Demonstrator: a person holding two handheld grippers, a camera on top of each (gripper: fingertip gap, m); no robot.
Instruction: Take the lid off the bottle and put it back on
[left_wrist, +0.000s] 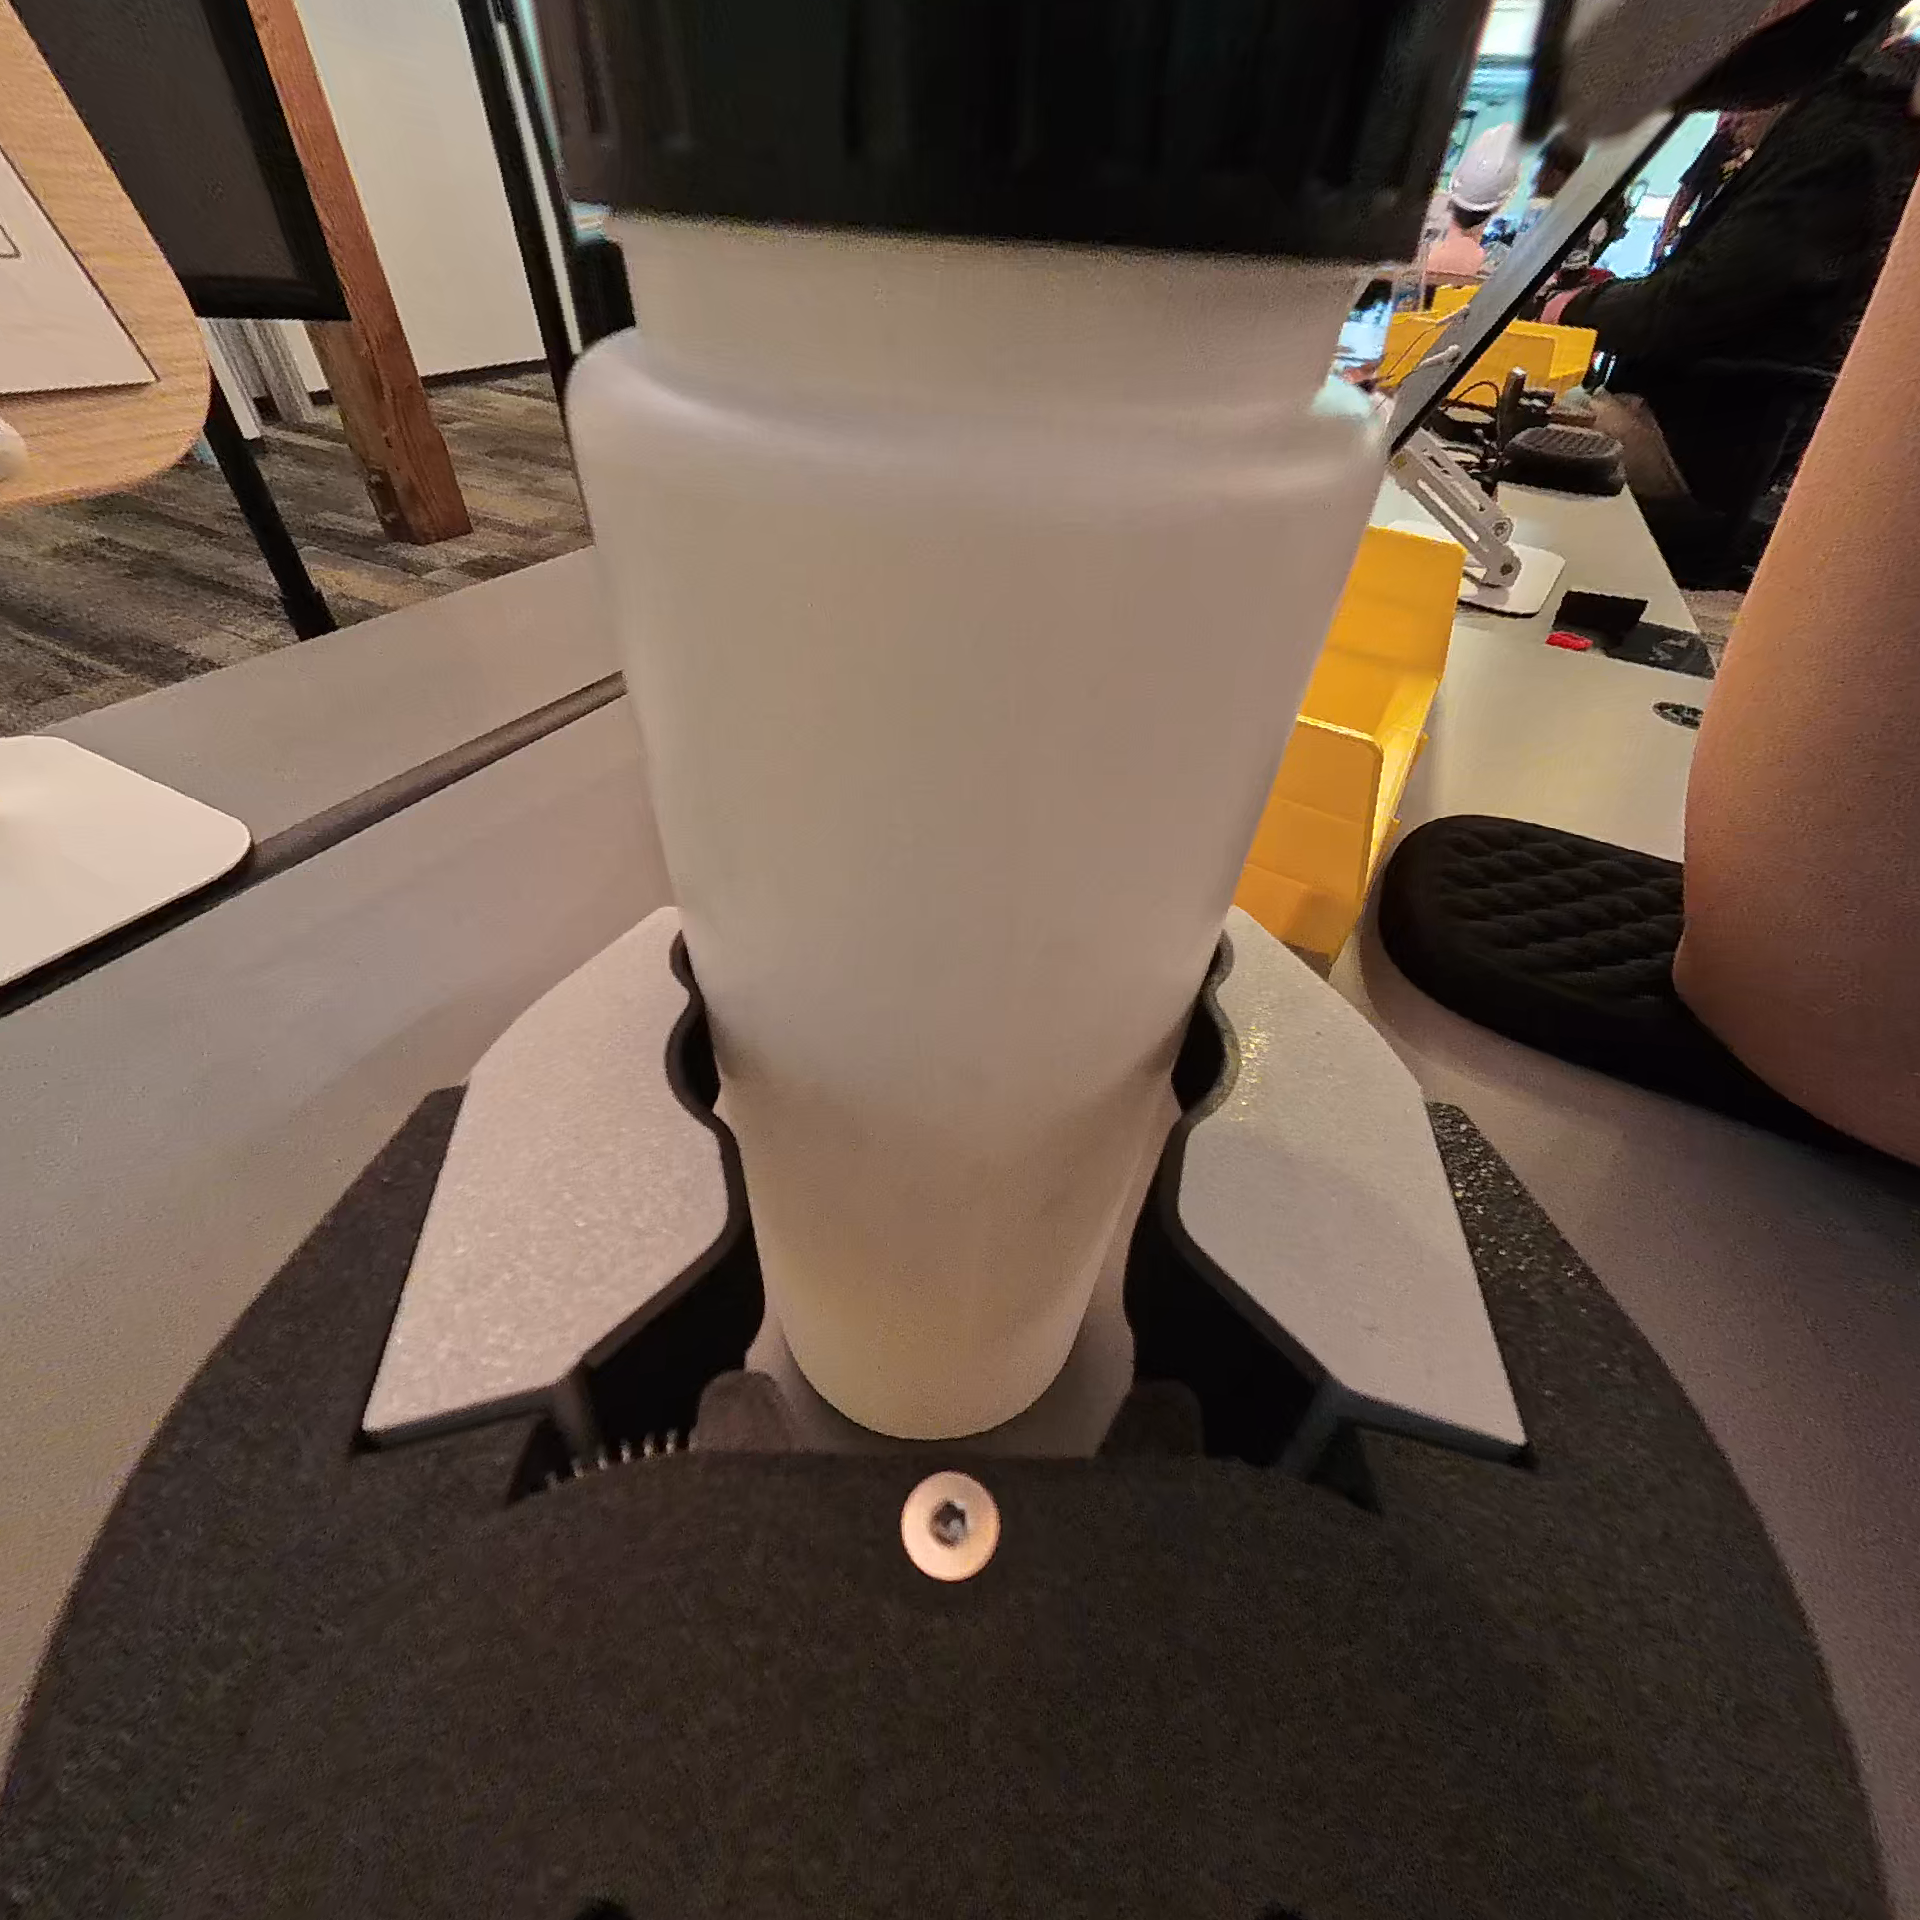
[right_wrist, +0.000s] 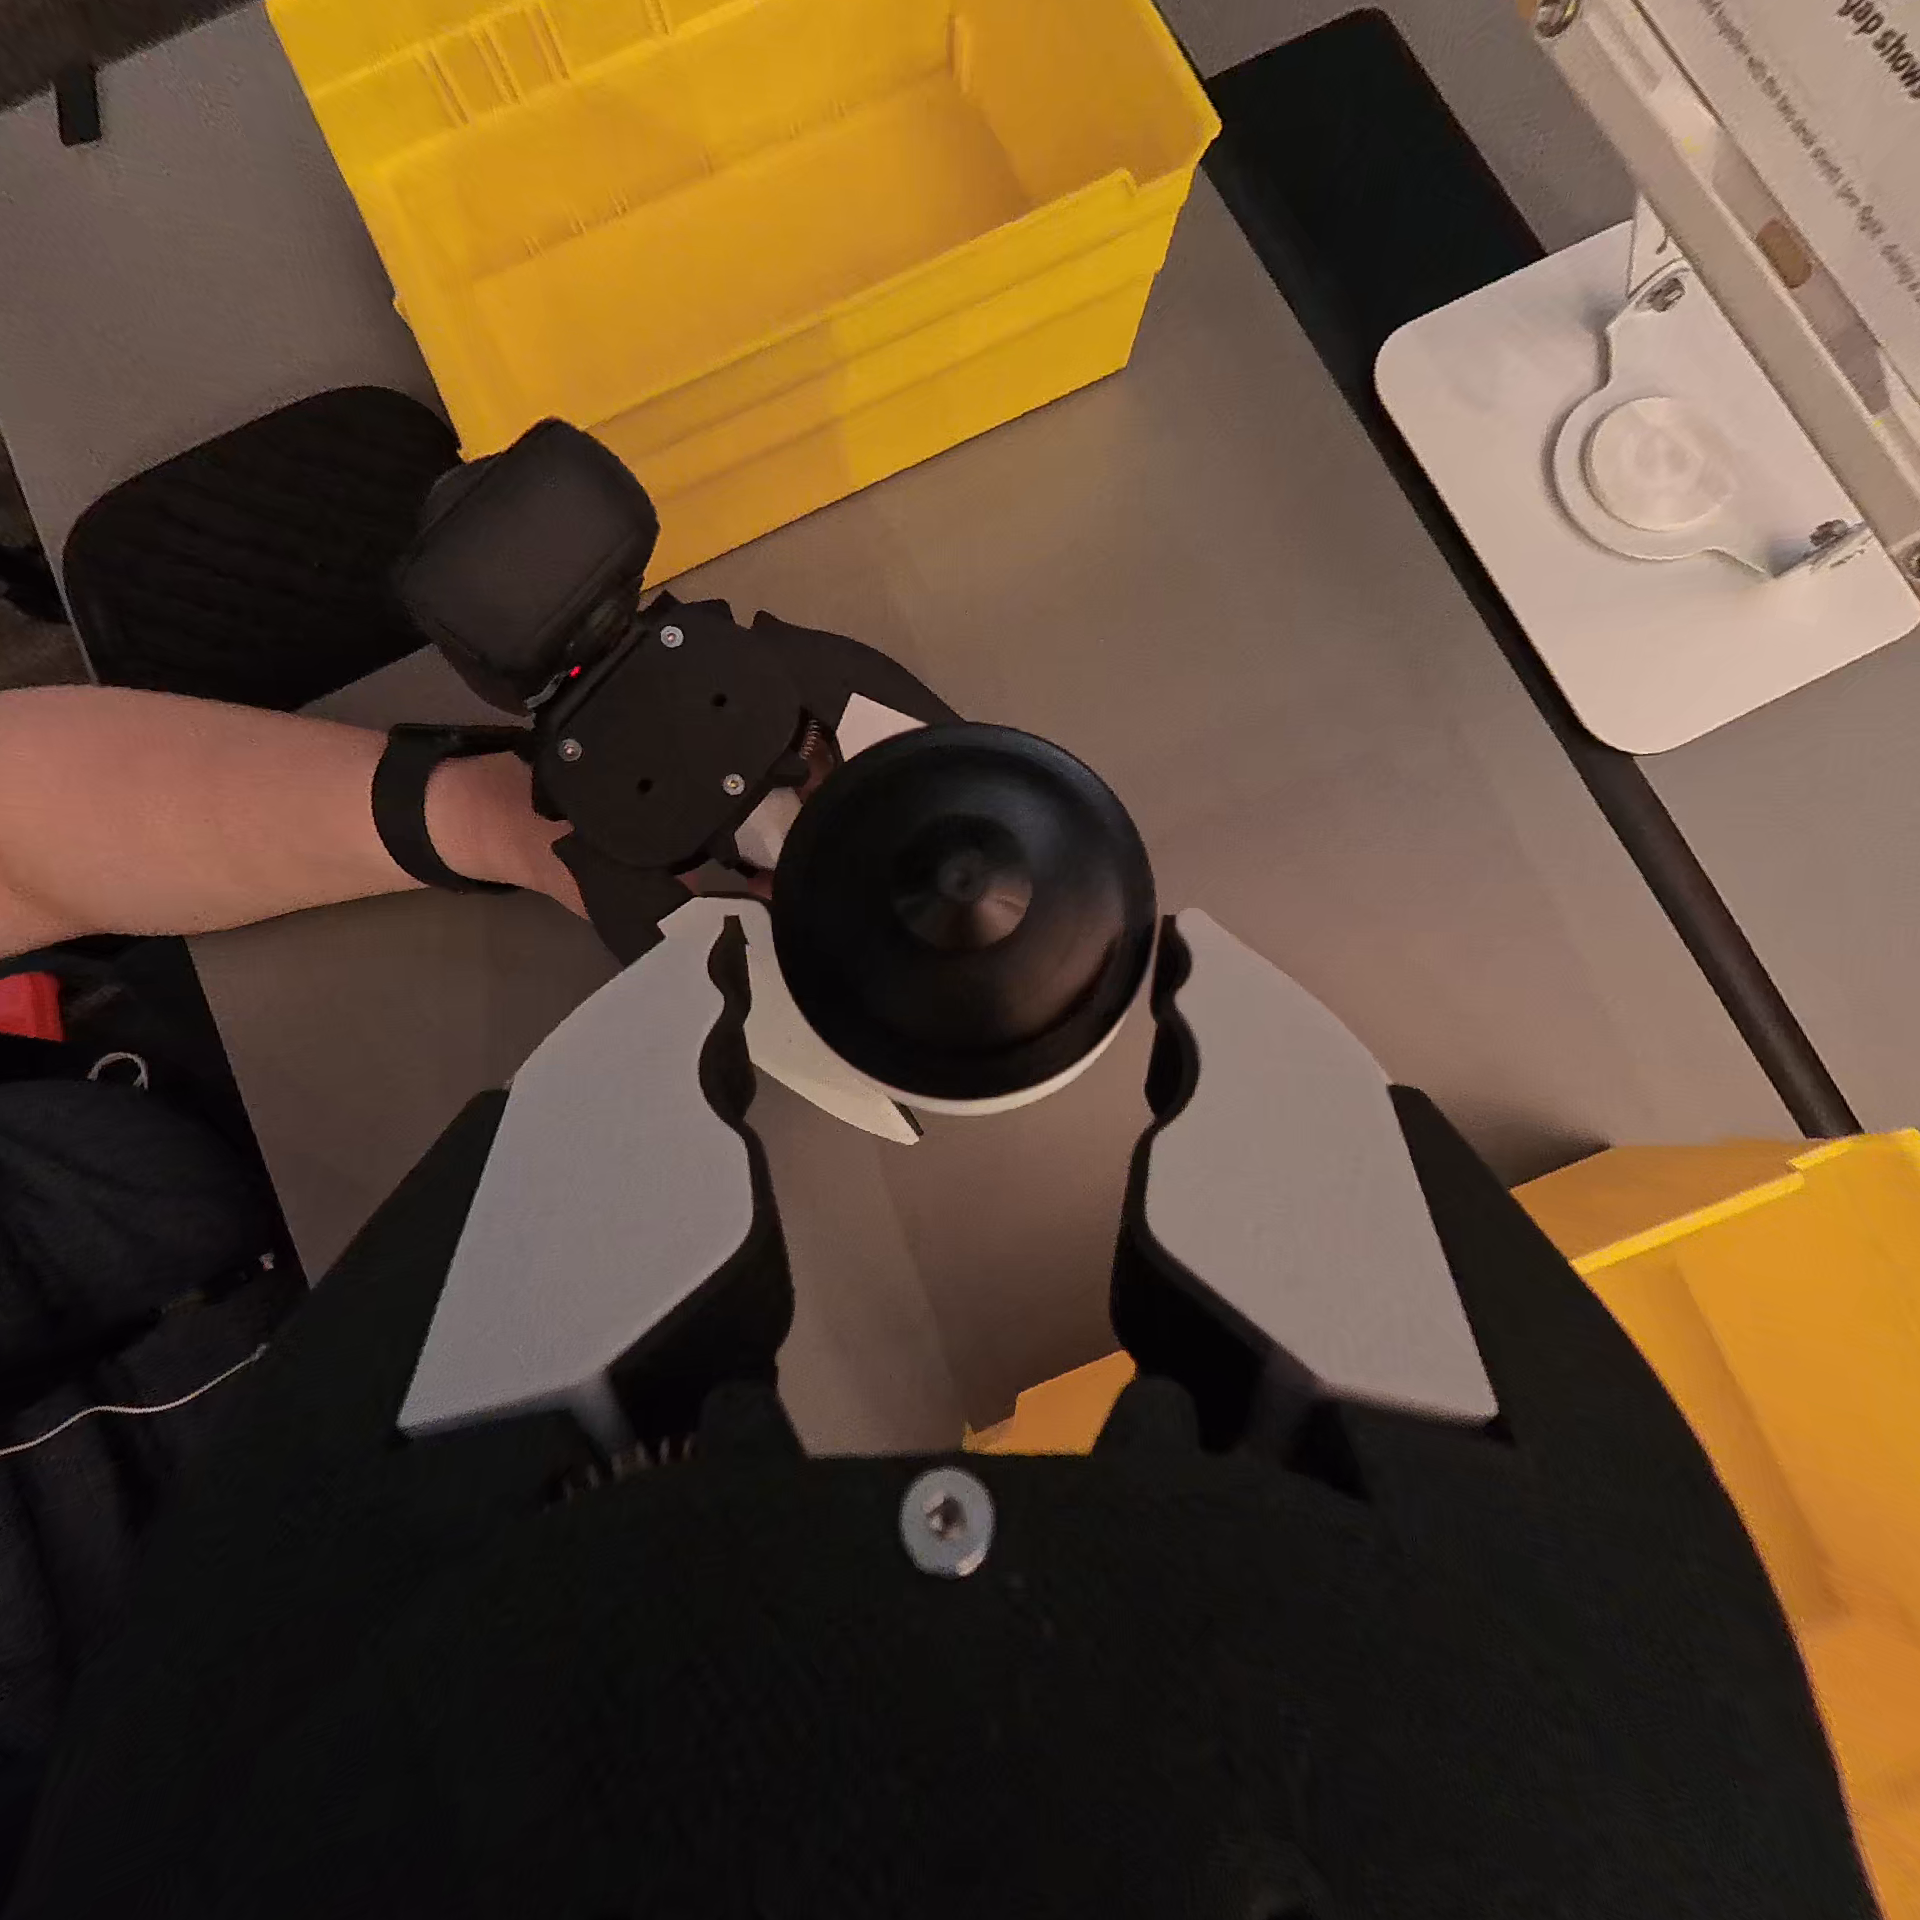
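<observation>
Left wrist view shows my left hand-held gripper pinching the white bottle low on its body, upright on the grey tabletop, with the black lid seated on its neck. From above, my right hand-held gripper hangs spread on either side of the lid, not touching it. I cannot tell whether I am about to unscrew it or have just put it back.
</observation>
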